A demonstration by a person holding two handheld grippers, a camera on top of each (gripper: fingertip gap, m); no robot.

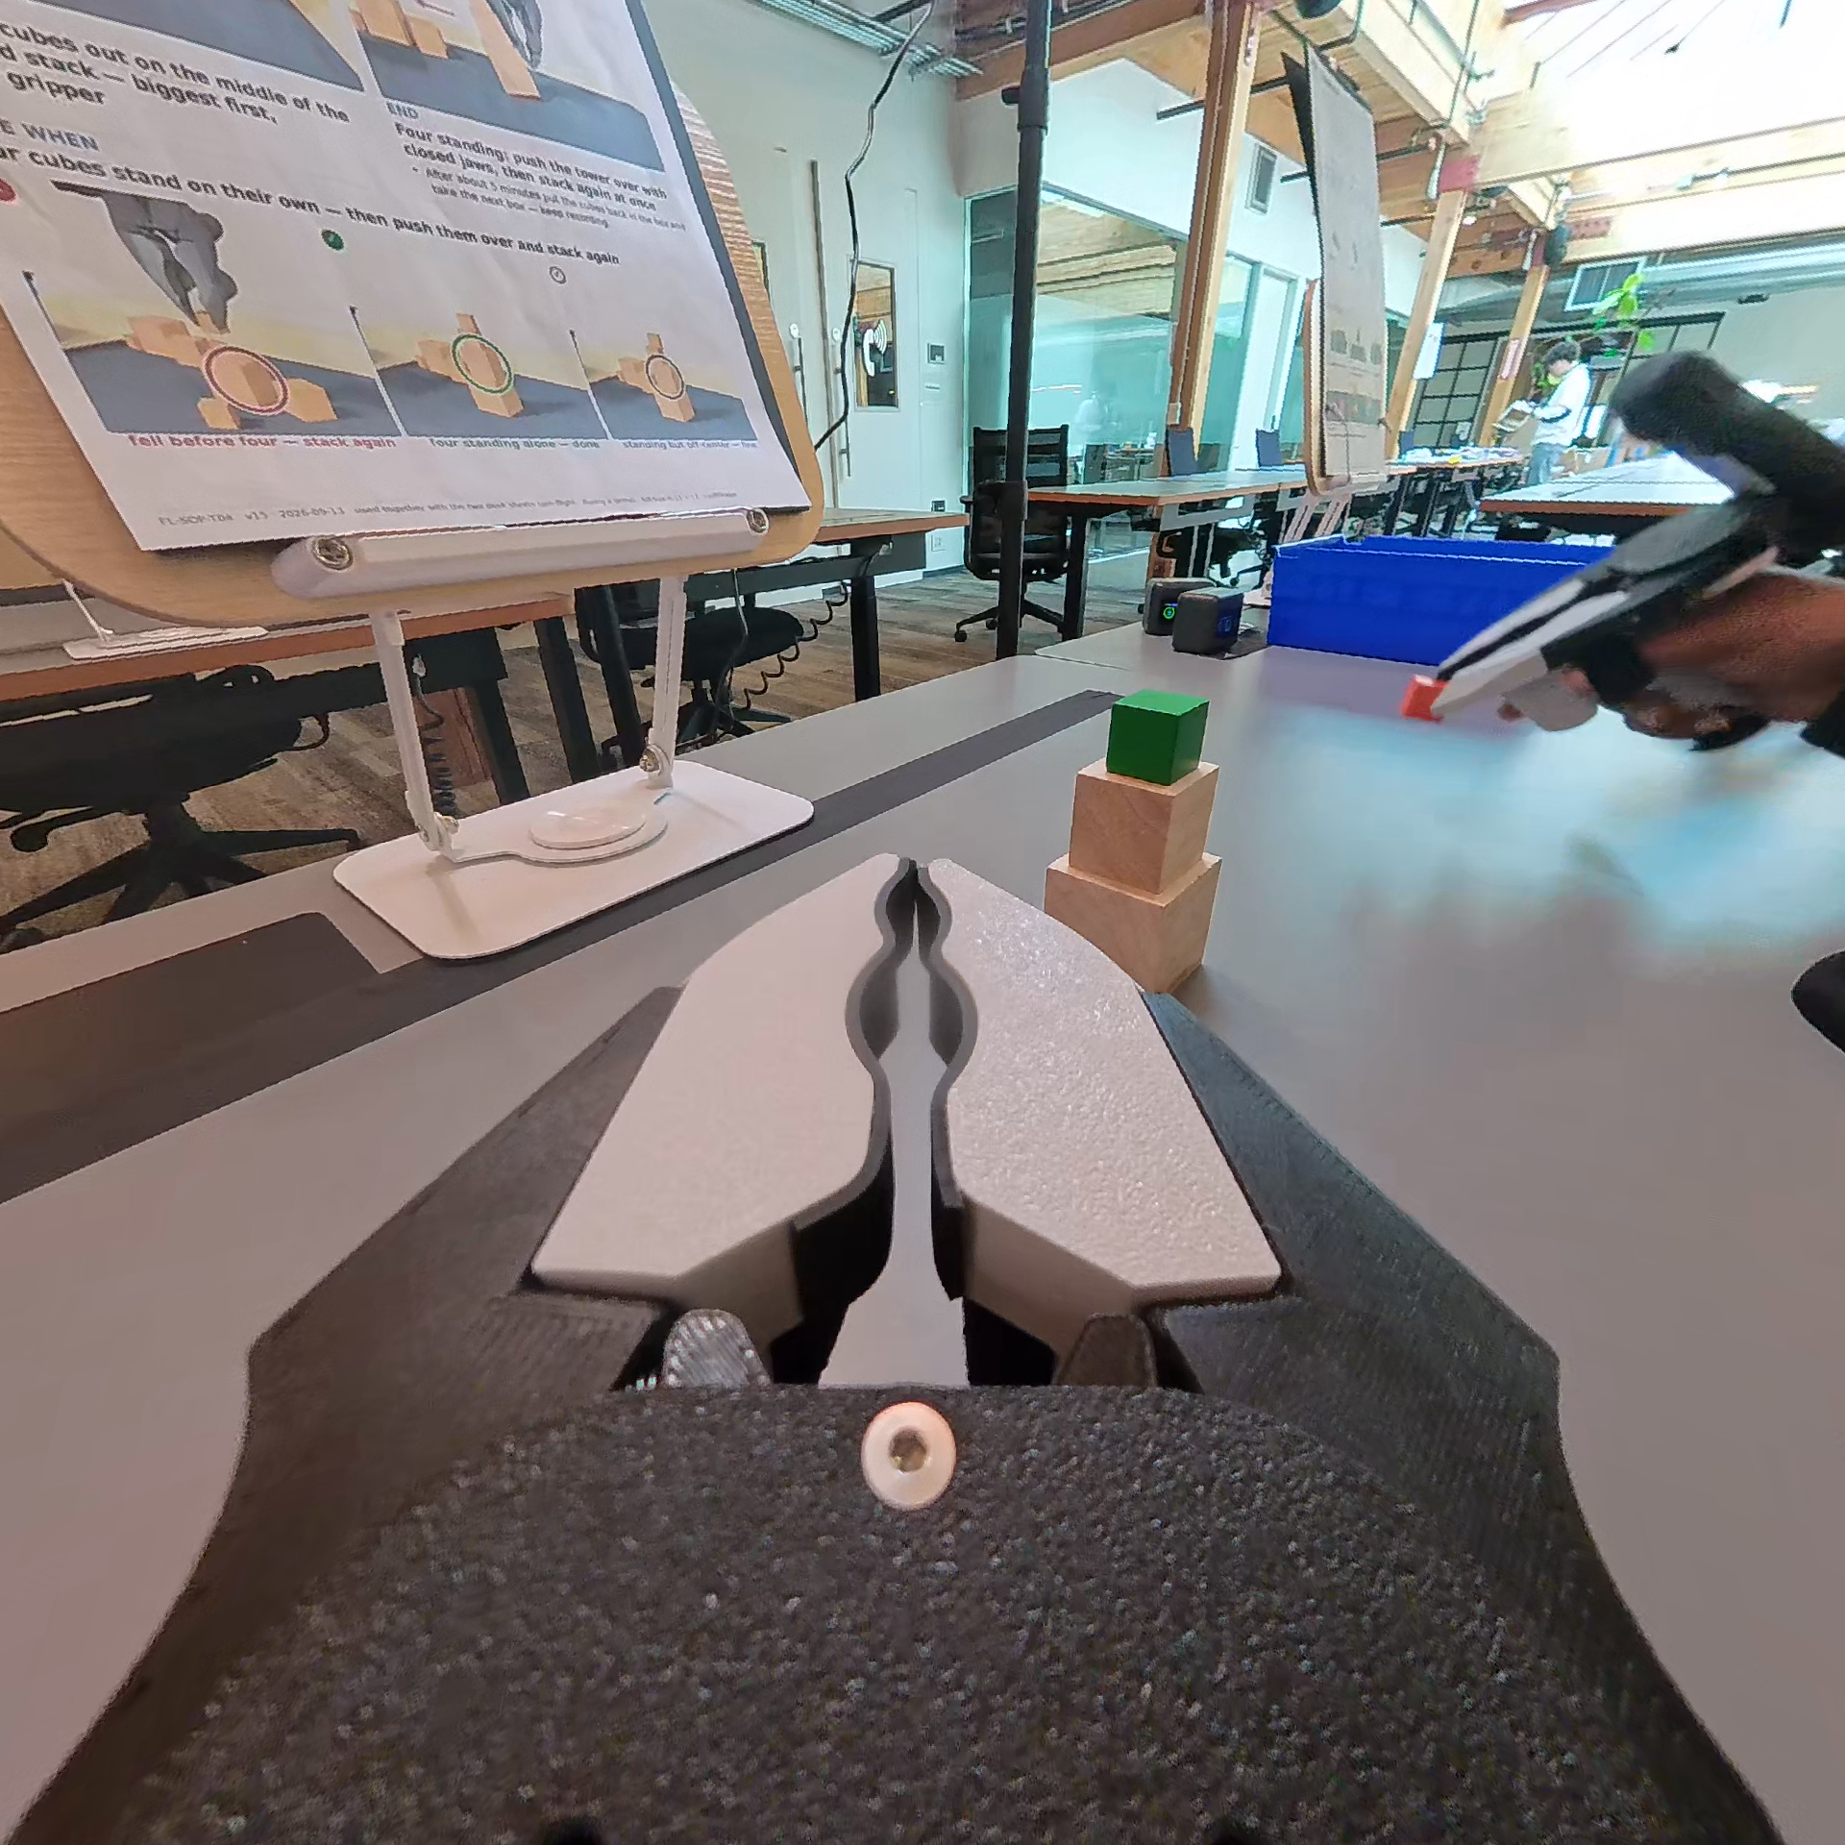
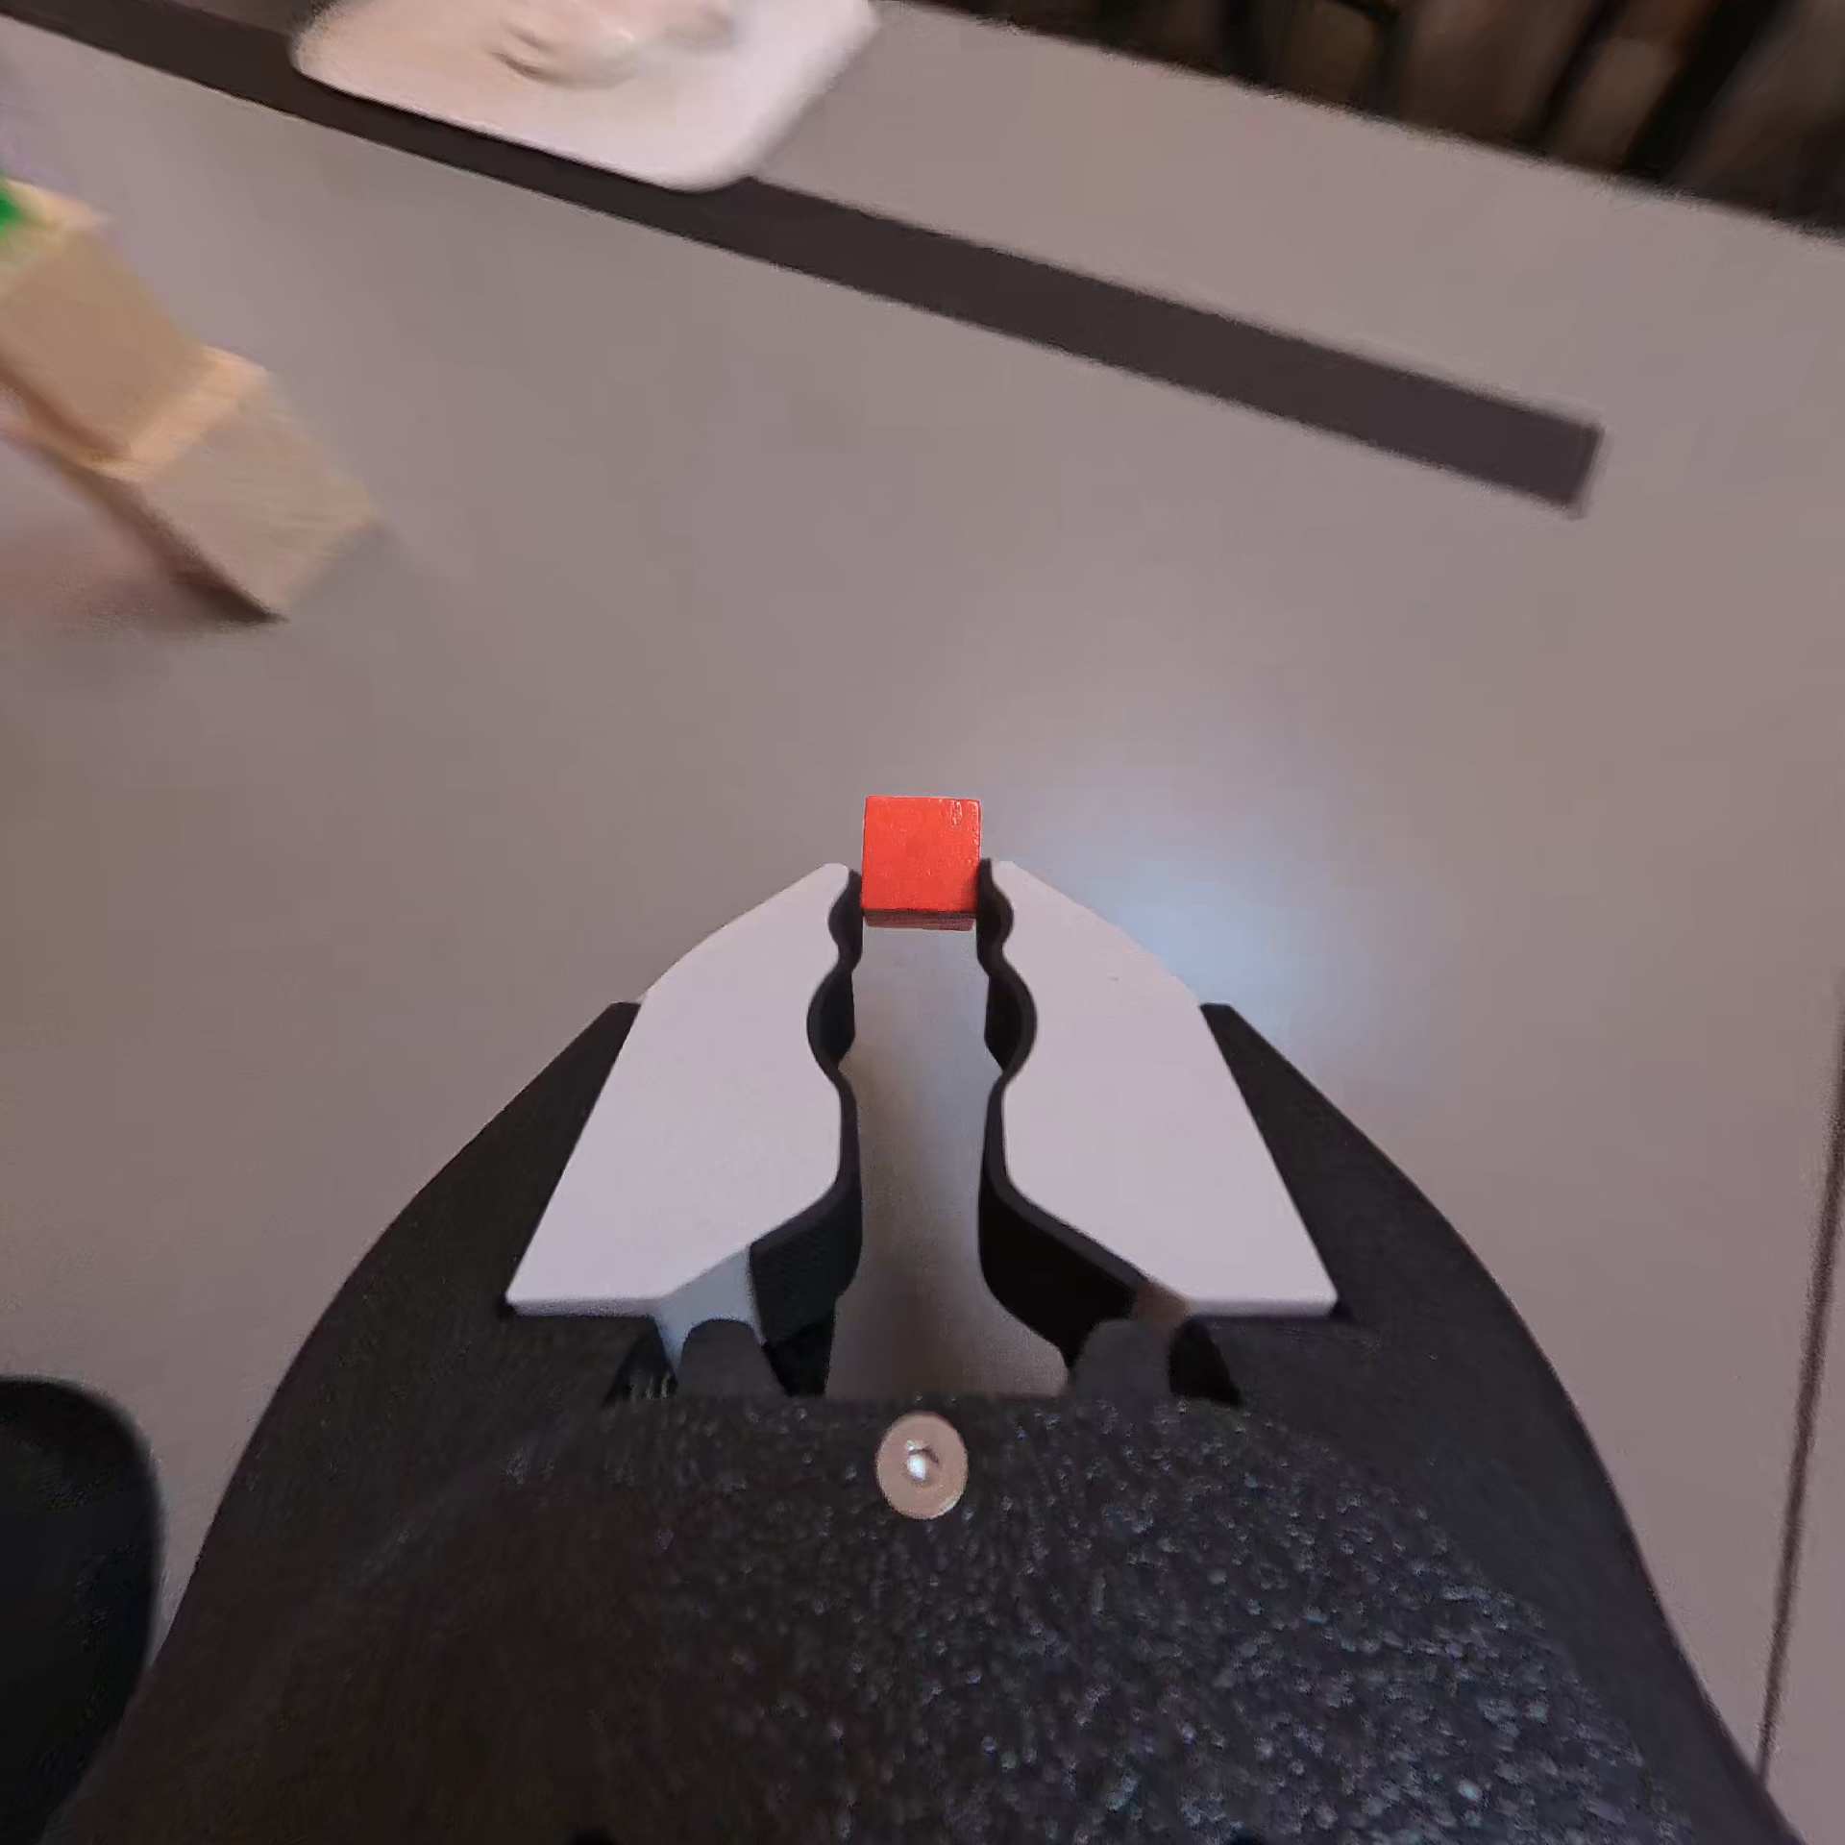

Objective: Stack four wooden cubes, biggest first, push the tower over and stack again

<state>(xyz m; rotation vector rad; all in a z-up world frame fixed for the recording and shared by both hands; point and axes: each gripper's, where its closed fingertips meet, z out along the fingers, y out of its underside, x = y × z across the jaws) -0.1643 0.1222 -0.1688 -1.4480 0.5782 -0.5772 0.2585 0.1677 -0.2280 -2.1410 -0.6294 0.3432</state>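
Two hand-held grippers are in view. The right hand-held gripper pinches a small red cube at its fingertips, both pads pressed to its sides, above the grey bench. The left hand-held gripper is closed on nothing, low over the bench. Just right of it stands a stack: green cube on two wooden cubes. Far left stands a white document stand.

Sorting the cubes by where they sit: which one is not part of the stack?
The small red cube, pinched at the right gripper fingertips. The green cube and two plain wooden cubes stand stacked together.
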